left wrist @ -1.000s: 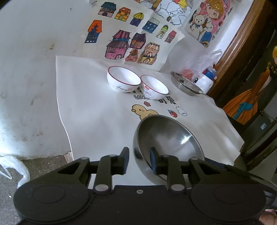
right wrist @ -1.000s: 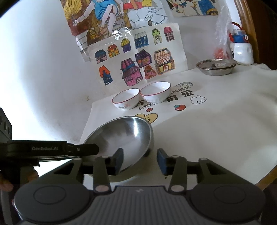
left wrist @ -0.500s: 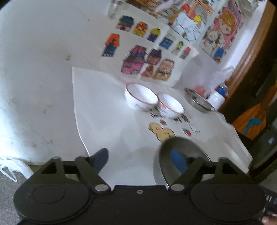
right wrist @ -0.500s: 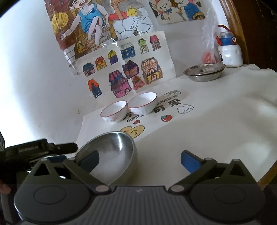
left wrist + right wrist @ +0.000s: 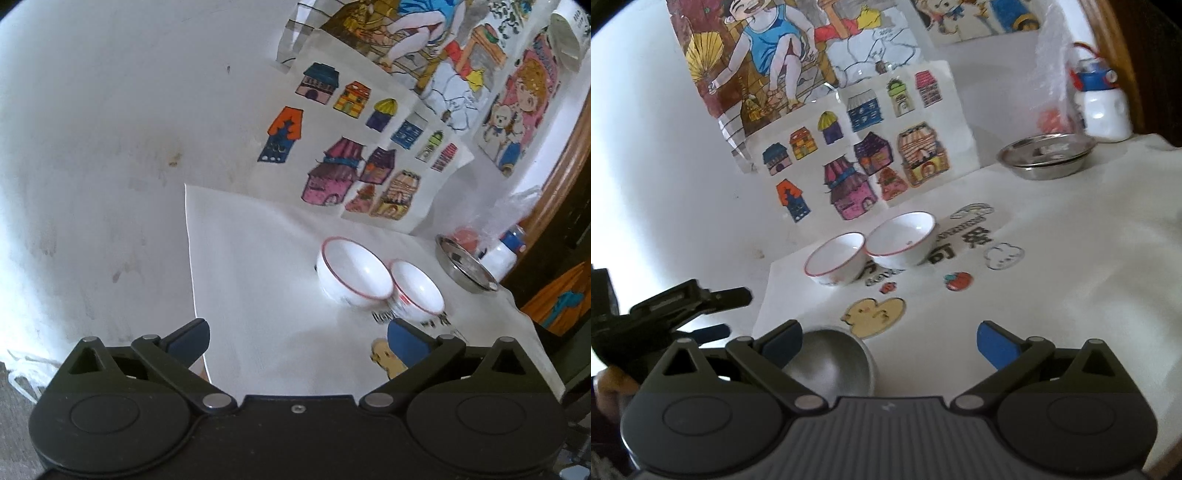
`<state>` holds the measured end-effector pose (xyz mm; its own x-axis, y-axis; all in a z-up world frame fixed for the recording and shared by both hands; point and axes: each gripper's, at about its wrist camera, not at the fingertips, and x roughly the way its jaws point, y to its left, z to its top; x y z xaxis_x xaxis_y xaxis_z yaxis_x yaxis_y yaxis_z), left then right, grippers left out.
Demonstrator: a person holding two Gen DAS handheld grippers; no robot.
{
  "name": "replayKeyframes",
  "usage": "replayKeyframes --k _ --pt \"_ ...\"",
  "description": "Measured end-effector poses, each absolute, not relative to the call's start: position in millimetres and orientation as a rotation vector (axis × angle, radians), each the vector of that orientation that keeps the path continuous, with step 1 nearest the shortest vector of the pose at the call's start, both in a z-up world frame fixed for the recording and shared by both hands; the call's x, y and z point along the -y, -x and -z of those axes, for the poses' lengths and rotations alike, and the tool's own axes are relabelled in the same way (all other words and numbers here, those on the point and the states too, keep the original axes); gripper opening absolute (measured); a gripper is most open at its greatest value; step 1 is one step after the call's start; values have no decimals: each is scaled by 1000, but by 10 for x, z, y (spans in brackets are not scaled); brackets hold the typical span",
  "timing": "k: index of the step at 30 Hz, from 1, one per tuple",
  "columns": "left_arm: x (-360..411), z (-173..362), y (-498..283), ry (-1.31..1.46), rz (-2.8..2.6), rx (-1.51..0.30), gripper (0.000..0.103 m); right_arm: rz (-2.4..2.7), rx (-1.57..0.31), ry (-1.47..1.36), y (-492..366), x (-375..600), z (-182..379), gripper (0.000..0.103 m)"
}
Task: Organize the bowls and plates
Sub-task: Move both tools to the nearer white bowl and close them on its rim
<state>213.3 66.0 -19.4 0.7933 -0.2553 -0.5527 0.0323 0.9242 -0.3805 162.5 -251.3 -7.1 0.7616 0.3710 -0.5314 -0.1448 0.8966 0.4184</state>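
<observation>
moved: we let go of the steel bowl (image 5: 831,365), both claws pulled back | left gripper (image 5: 297,338) spread, empty | right gripper (image 5: 888,339) spread, empty | bowl rests on cloth (image 5: 1052,295) near us | next: two white bowls (image 5: 871,254), likely stacking

**White wall, bright drawings, cloth-covered table**

A scuffed white wall (image 5: 110,147) fills the nine to twelve o'clock span of the left wrist view. Coloured drawings hang on it: a sheet of little houses (image 5: 857,158) and above it, at twelve o'clock, a cartoon figure picture (image 5: 768,62). A white tablecloth (image 5: 1052,266) printed with a duck and characters covers the table. At two o'clock runs a curved wooden frame (image 5: 565,158). Soft daylight falls evenly.
</observation>
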Motion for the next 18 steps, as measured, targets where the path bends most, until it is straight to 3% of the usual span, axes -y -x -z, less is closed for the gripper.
replayKeyframes --k 10,18 --pt "-640 147 -2780 227 165 -654 102 -383 -752 -390 -2210 2248 -14 103" --pt "-578 165 -3234 96 210 -673 102 -447 -890 -597 -2663 2075 117 103"
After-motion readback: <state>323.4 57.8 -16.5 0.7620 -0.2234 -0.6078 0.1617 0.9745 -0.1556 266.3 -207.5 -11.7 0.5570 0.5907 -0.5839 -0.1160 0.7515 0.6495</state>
